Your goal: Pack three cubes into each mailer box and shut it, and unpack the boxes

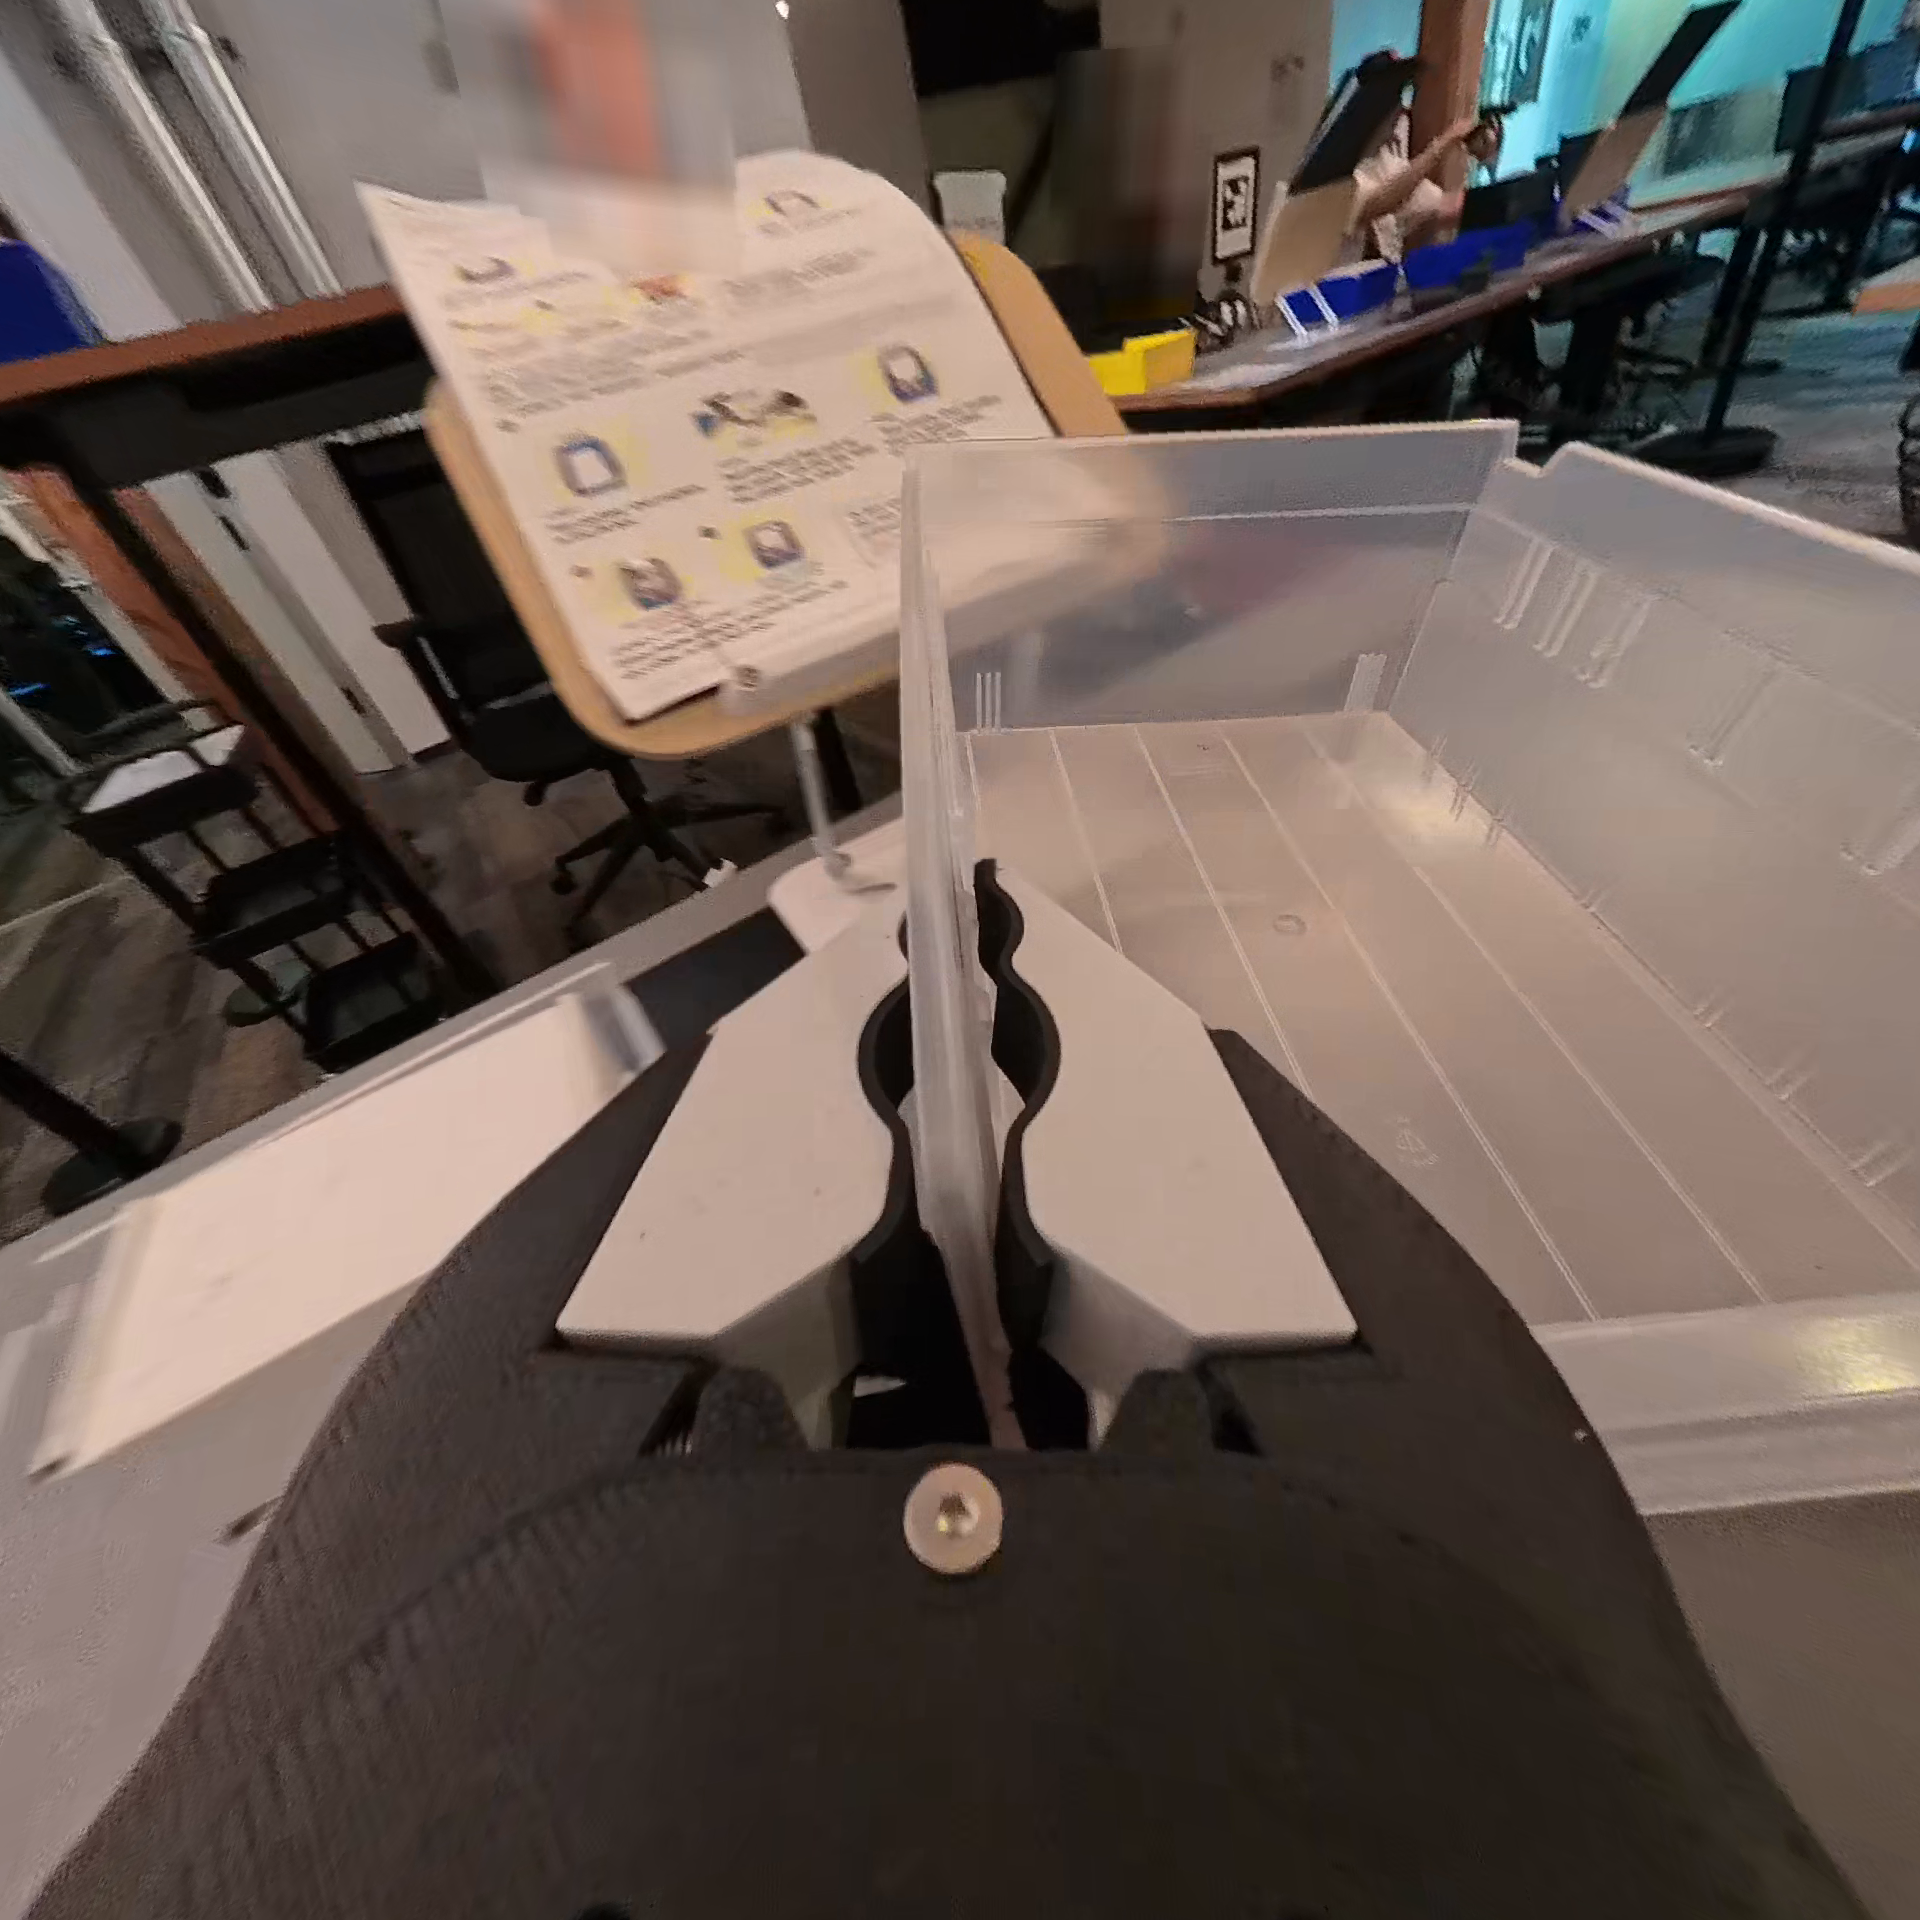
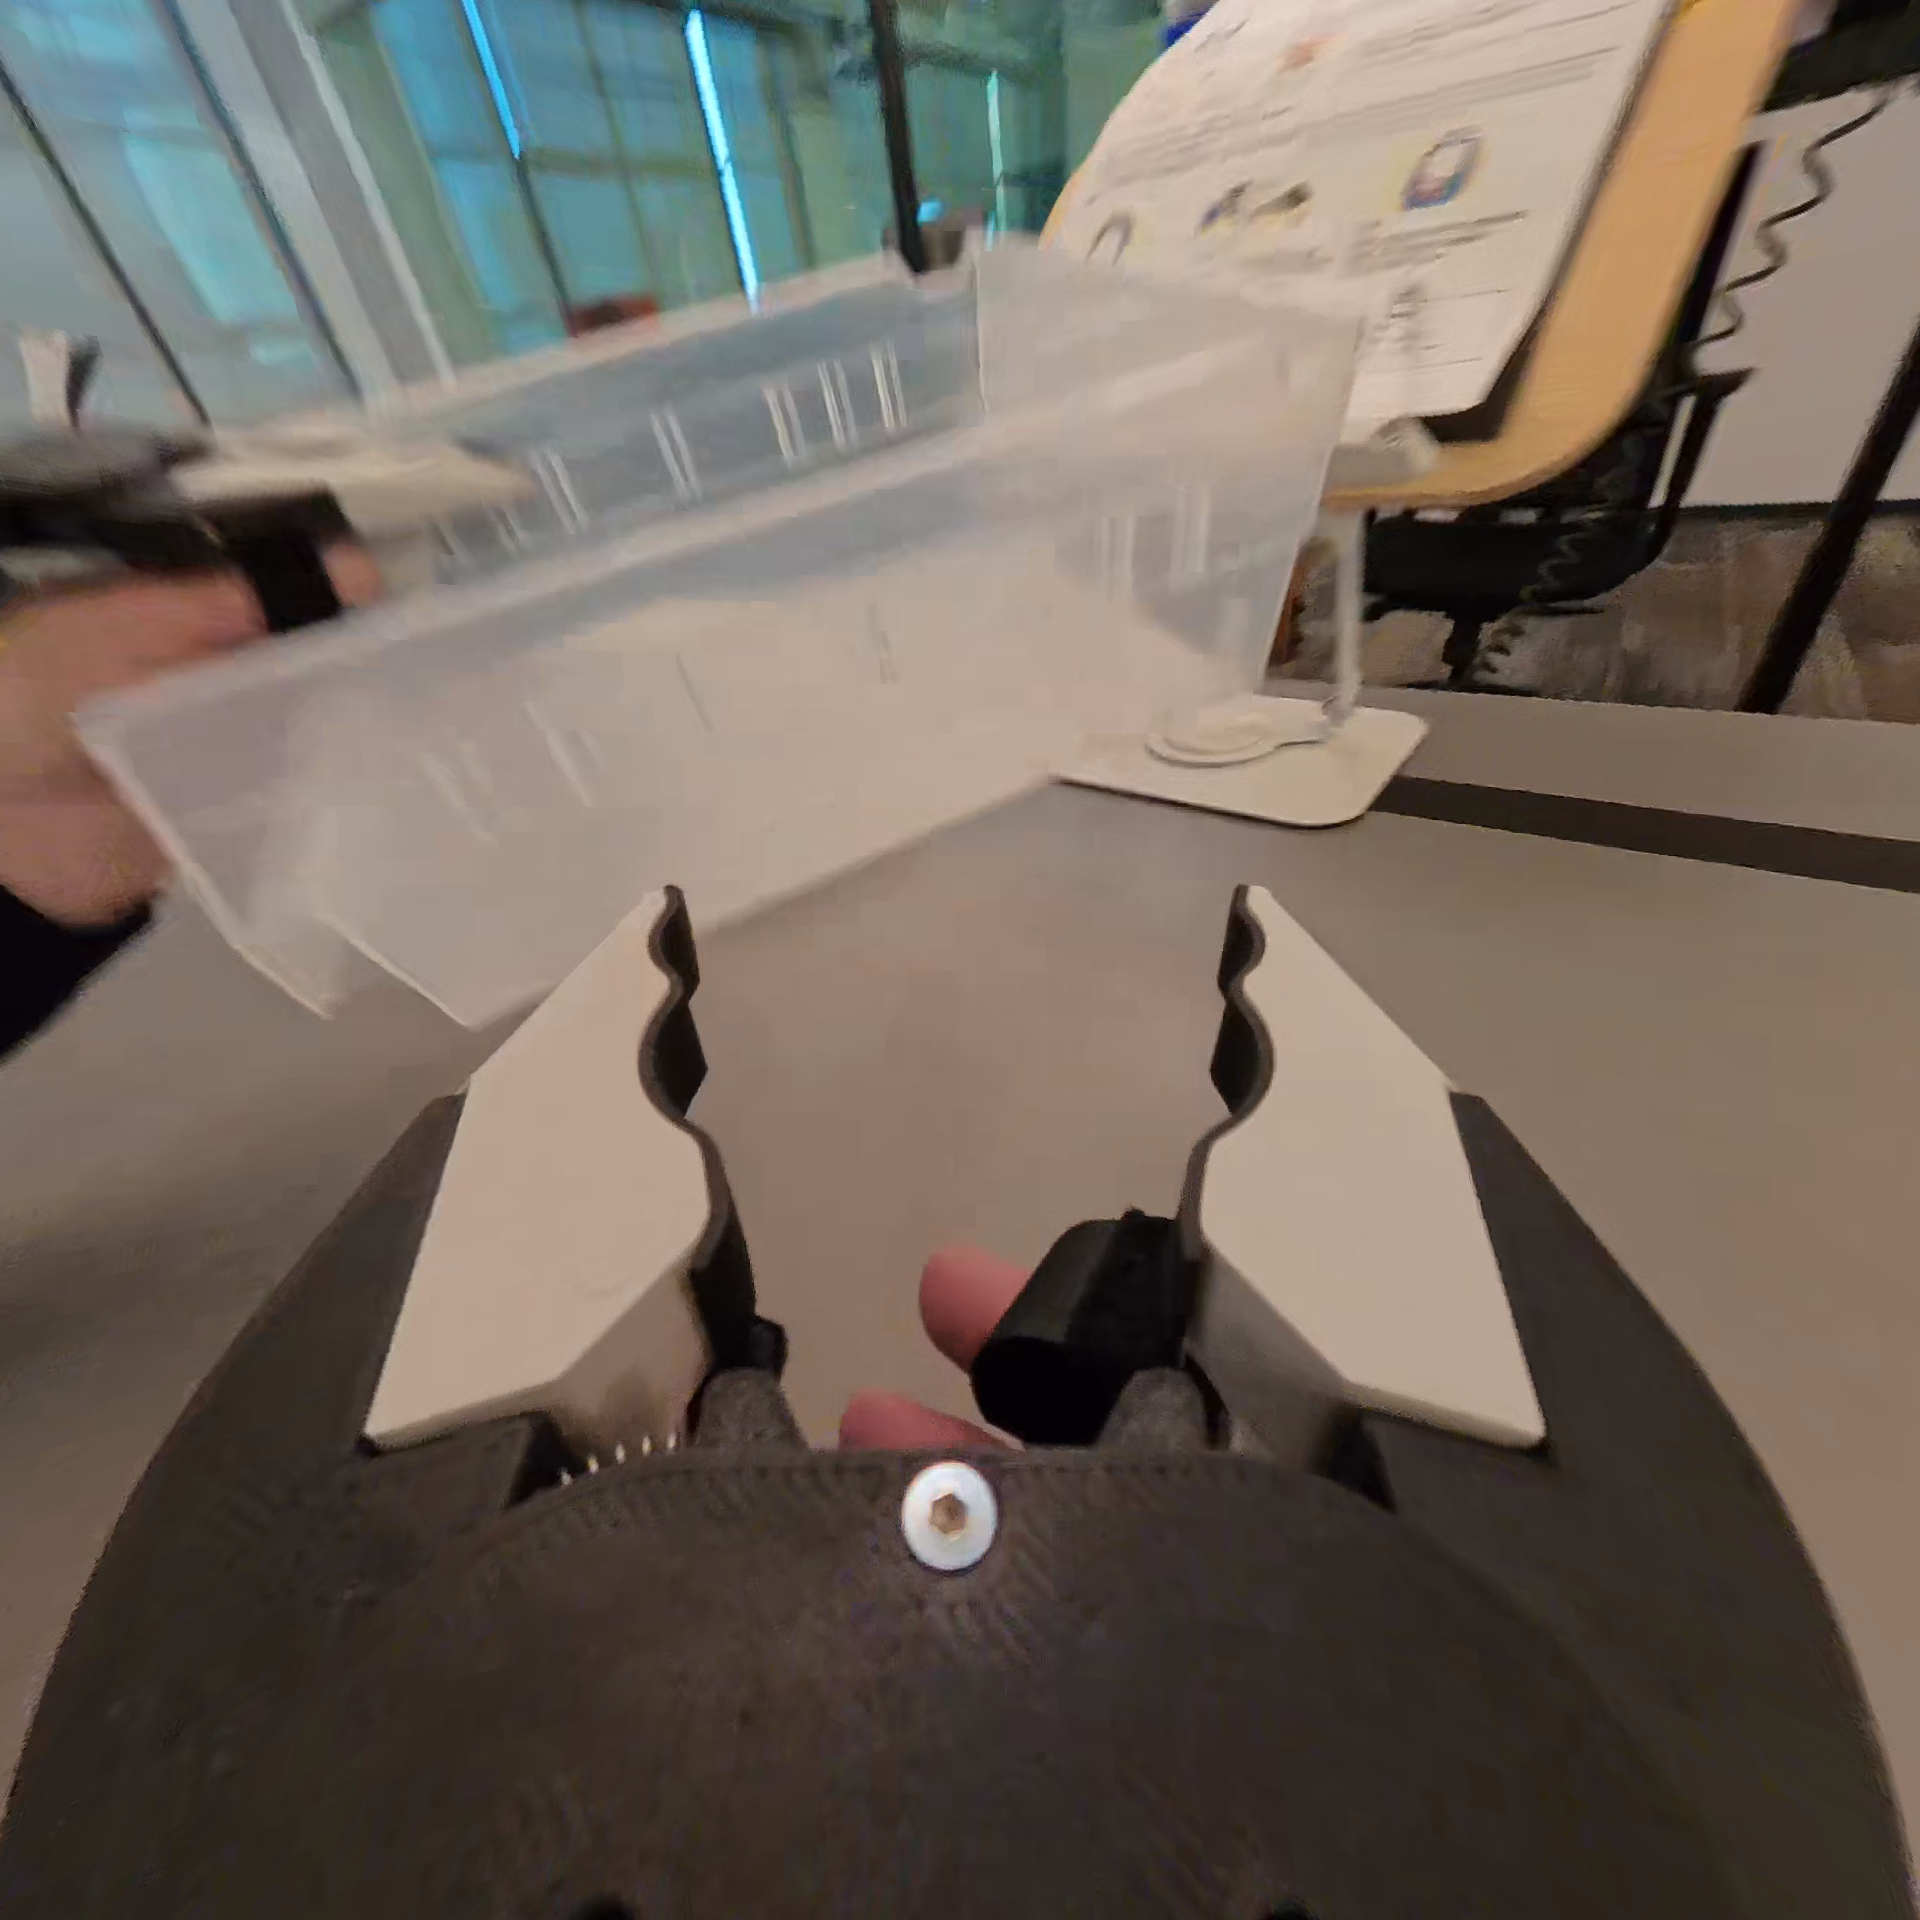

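Note:
A clear plastic bin is empty inside. My left gripper is shut on the bin's left side wall and holds it. In the right wrist view the same bin is blurred and tilted, lifted above the grey table, with the left gripper and a hand at its left end. My right gripper is open and empty over the table, in front of the bin and apart from it. No cubes or mailer boxes show in either view.
A tilted wooden stand with printed instruction sheets stands behind the bin; its white base sits on the table at the back right. A black strip crosses the table. Chairs and other desks lie beyond the table edge.

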A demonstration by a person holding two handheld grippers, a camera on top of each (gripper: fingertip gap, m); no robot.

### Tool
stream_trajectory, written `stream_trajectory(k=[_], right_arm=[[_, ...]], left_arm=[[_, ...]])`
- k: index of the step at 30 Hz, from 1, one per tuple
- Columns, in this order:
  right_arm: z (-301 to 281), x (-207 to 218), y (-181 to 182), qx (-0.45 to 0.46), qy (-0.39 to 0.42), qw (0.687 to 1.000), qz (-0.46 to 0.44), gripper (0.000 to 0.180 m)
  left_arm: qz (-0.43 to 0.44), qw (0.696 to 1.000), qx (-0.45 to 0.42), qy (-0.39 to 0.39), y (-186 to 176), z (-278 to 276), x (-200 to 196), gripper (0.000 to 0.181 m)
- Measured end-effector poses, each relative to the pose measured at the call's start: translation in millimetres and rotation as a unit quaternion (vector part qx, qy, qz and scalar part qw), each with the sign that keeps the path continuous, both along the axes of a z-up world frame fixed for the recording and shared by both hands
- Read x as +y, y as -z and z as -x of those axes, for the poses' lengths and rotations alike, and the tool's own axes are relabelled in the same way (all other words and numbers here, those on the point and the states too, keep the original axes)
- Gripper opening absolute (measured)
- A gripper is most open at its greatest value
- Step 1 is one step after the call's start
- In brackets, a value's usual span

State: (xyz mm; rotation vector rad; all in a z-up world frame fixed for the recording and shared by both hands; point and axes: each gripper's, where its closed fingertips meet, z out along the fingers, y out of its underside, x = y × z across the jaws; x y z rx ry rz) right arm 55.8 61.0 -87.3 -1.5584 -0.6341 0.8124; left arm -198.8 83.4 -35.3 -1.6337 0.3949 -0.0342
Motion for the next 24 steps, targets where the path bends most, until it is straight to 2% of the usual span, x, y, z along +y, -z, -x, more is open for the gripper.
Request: stream_trajectory(k=[4, 8, 11, 17, 24], right_arm=[[-44, -18, -12, 0.041, 0.031, 0.999, -0.014, 0.098], [-48, -27, 5, 0.019, 0.048, 0.999, 0.001, 0.120], [-60, -19, 16, 0.000, 0.091, 0.996, 0.003, 0.120], [-103, 8, 35, -0.018, 0.178, 0.984, 0.023, 0.089], [-138, 36, 50, -0.095, 0.200, 0.975, 0.026, 0.080]], left_arm=[[0.024, 0.999, 0.012, 0.034, 33, -72, 30, 0.003], [0.055, 0.995, 0.014, 0.084, 64, -140, 50, 0.003], [0.067, 0.992, 0.017, 0.106, 81, -182, 60, 0.003], [0.080, 0.989, 0.005, 0.121, 104, -234, 74, 0.003], [0.103, 0.986, -0.018, 0.130, 128, -268, 87, 0.009]])
